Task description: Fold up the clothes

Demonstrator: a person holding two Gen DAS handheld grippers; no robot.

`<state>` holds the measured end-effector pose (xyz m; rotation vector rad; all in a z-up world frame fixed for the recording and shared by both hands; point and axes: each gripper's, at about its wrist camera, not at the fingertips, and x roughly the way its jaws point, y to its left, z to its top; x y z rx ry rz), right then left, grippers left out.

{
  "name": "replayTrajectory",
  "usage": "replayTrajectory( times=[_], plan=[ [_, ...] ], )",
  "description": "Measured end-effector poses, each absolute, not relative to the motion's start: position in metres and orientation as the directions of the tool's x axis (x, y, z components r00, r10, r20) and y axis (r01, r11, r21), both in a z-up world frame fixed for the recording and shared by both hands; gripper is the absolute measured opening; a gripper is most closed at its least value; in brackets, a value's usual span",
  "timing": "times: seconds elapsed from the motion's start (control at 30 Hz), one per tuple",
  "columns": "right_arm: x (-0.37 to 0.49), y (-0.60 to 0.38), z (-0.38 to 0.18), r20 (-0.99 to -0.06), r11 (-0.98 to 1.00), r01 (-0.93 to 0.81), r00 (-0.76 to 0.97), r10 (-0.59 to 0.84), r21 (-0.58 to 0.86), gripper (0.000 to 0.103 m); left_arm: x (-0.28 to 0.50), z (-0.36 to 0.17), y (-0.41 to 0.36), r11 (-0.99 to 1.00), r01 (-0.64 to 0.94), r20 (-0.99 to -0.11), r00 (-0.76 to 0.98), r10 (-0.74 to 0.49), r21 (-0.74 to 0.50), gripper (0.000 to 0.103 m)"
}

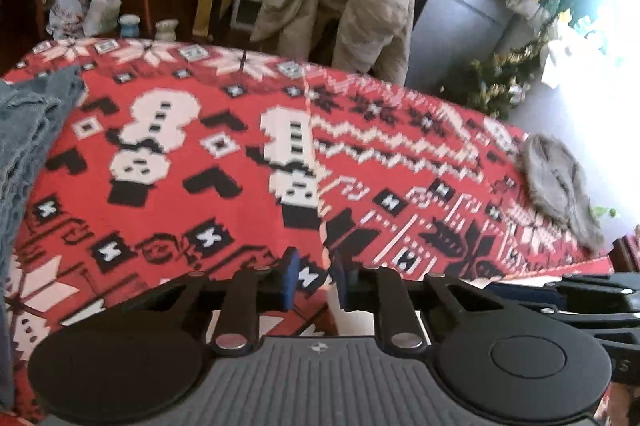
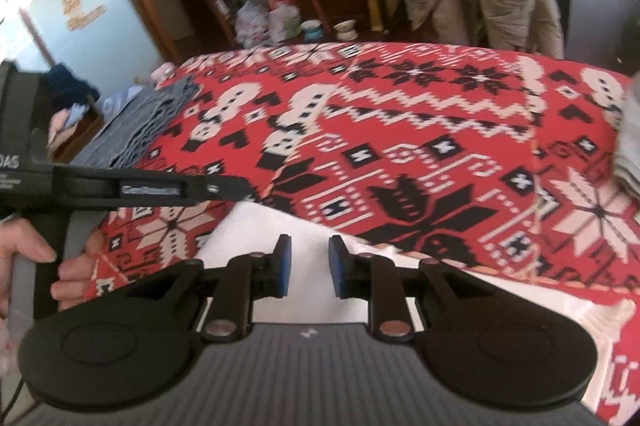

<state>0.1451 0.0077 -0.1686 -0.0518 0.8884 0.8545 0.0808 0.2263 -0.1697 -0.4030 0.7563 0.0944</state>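
Clothes are represented by a soft, limp red patterned garment (image 1: 224,154), best taken by its edge; the left gripper (image 1: 314,276) is narrowly parted over a fold, grip uncertain, and the right gripper (image 2: 308,266) is parted and empty.

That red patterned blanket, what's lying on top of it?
On the red patterned blanket lie a grey-blue garment at one end and a grey furry item at the other. Whatever supports the blanket is covered; only a white underside shows where an edge is turned back.

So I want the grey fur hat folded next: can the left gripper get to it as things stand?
Probably yes. The hat lies uncovered at the far right edge of the red blanket, and nothing stands between it and the left gripper, though it is a long reach across.
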Motion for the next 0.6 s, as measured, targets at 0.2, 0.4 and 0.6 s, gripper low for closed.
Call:
replayTrajectory(
  times=[0.2, 0.4, 0.6],
  plan=[
    [0.144, 0.006, -0.187, -0.711, 0.69, -0.69, 0.372, 0.597, 0.219, 0.0, 0.062, -0.158, 0.19, 0.958, -0.099, -0.679, 0.725, -0.116, -0.269, 0.005],
    [0.128, 0.007, -0.172, -0.685, 0.69, -0.683, 0.385, 0.619, 0.24, 0.002, 0.053, -0.167, 0.169, 0.968, -0.052, -0.712, 0.687, -0.144, -0.247, 0.005],
    [0.092, 0.011, -0.177, -0.714, 0.67, -0.721, 0.376, 0.591, 0.176, 0.003, 0.029, -0.161, 0.162, 0.974, -0.02, -0.714, 0.683, -0.152, -0.226, 0.005]
  ],
)
